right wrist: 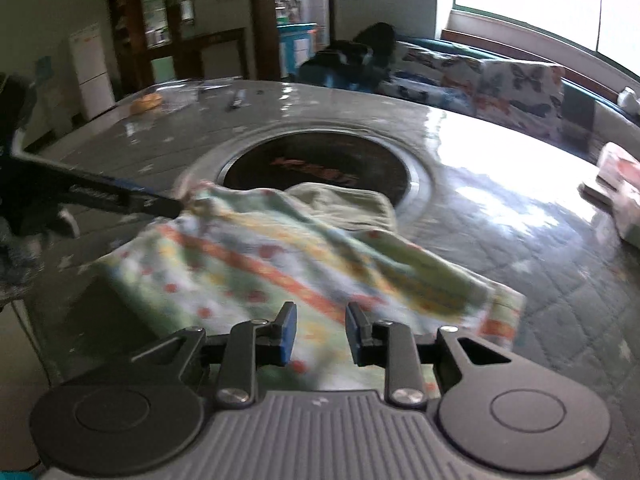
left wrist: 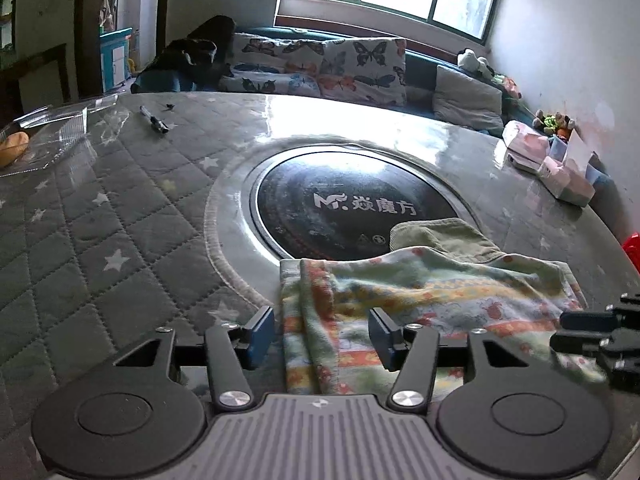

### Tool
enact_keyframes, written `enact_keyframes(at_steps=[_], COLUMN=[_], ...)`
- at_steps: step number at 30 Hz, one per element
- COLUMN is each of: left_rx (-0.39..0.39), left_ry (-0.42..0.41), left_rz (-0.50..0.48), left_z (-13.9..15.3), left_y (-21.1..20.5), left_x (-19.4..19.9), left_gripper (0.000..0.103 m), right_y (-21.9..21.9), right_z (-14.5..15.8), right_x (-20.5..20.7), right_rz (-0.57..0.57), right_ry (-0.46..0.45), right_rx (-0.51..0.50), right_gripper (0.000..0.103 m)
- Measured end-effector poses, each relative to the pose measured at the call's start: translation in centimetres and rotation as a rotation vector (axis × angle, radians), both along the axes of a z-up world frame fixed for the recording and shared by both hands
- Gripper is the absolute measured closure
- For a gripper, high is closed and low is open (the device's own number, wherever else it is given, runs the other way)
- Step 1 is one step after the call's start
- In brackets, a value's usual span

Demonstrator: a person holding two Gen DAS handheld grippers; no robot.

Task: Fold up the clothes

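A striped, flower-printed cloth (left wrist: 420,296) (right wrist: 260,264) lies rumpled on the table, partly over a plain olive-green cloth (left wrist: 440,236) (right wrist: 340,200). My left gripper (left wrist: 322,334) is open, its blue pads wide apart, with the printed cloth's left edge lying between them untouched. In the right wrist view the left gripper (right wrist: 176,204) reaches the cloth's far left corner. My right gripper (right wrist: 321,336) hovers over the cloth's near part, with a narrow gap between the pads and blurred cloth showing beneath. In the left wrist view the right gripper (left wrist: 576,332) sits at the cloth's right end.
A round black cooktop (left wrist: 340,208) is set into the quilted, star-patterned table (left wrist: 100,220). A pen (left wrist: 154,119) and a clear plastic box (left wrist: 52,132) lie far left. Pink and white boxes (left wrist: 560,176) stand at the right. A sofa with butterfly cushions (left wrist: 320,64) runs behind.
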State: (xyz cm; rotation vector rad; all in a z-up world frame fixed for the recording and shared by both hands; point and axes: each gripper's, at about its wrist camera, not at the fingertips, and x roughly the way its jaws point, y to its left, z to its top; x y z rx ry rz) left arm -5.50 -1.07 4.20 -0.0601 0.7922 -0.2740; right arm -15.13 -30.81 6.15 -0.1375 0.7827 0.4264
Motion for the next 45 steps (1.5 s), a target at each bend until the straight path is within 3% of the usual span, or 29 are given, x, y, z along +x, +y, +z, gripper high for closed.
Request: enact_keyframes(at_steps=[3,5,10,17,21,35,45], left_rx=[0.001,0.004,-0.007,-0.012,-0.020,-0.028,-0.070], left_ry=[-0.021,-0.043,-0.071,-0.070,-0.024,0.045,0.067], left_rz=[0.015,0.024,0.048,0.082,0.106,0.154,0.166], left_z=[0.3,0.6,1.2,1.5,1.2,0.2,0.1], left_y=[0.4,0.8,1.5,2.1,2.6,3.8,3.9], left_x=[-0.3,-0.6,-0.9,-1.0,-0.8,-0.8,-0.7], left_gripper=[0.027,0.016,0.000,0.000,0.000,0.000,0.000], right_y=[1.7,3.1,6.4,11.0,13.1,17.8,17.3], right_z=[0.2,0.3,0.7,0.8,0.4,-1.9,-1.9], right_x=[-0.5,-1.1,-2.4,-3.3,-3.7,-3.6,-3.0], right_rz=[0.051,0.098,0.213,0.346,0.401,0.469,0.414], right_ry=[-0.005,-0.020,-0.054,-0.080,-0.096,-0.108,-0.102], right_rx=[-0.011,-0.033,-0.080,-0.128,-0.155,-0.232,-0.195], right_gripper=[0.075,0.067,0.067,0.067,0.067,0.067,0.088])
